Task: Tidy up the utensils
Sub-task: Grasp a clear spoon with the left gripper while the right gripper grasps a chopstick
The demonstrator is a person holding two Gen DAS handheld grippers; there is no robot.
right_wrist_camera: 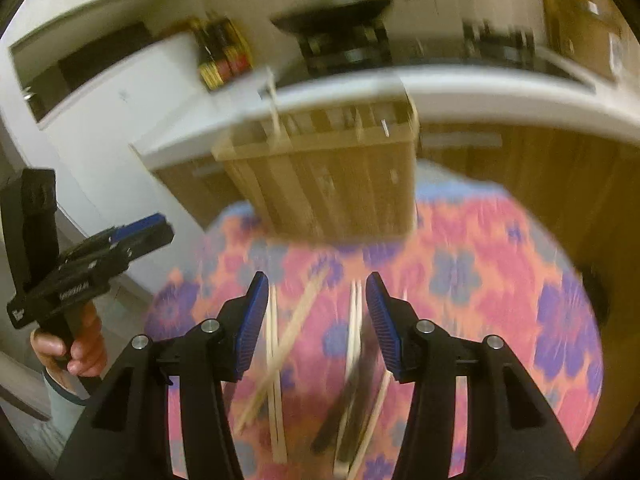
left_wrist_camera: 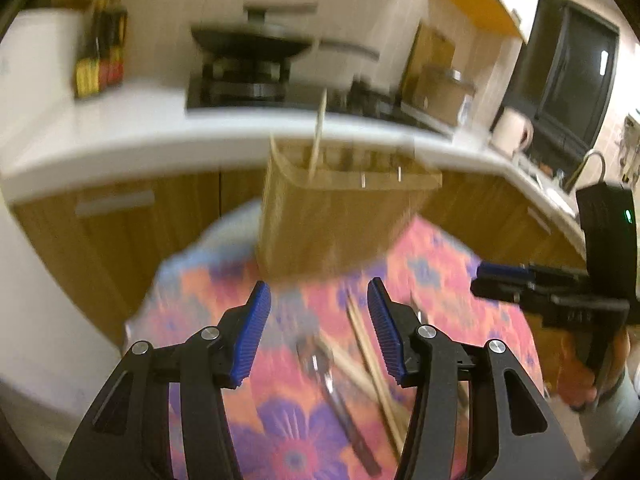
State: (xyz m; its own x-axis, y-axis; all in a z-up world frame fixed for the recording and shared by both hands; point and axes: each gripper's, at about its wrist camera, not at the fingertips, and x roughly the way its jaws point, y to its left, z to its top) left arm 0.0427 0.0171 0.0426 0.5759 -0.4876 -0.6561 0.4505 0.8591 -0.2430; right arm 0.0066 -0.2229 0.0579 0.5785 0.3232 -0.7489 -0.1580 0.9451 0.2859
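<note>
Hovering with my left hand-held gripper (left_wrist_camera: 316, 320) and right hand-held gripper (right_wrist_camera: 316, 312) both released over the floral surface (right_wrist_camera: 480, 280); chopsticks (right_wrist_camera: 276, 360) lie beneath, wooden holder (left_wrist_camera: 332, 220) just ahead.

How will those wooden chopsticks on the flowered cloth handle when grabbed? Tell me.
The wooden chopsticks look thin and rigid, so probably stiff and light. They lie crossed and overlapping, so lifting one may drag another. They are long and slim, so one may pivot between the open right tool if gripped off-centre.
</note>
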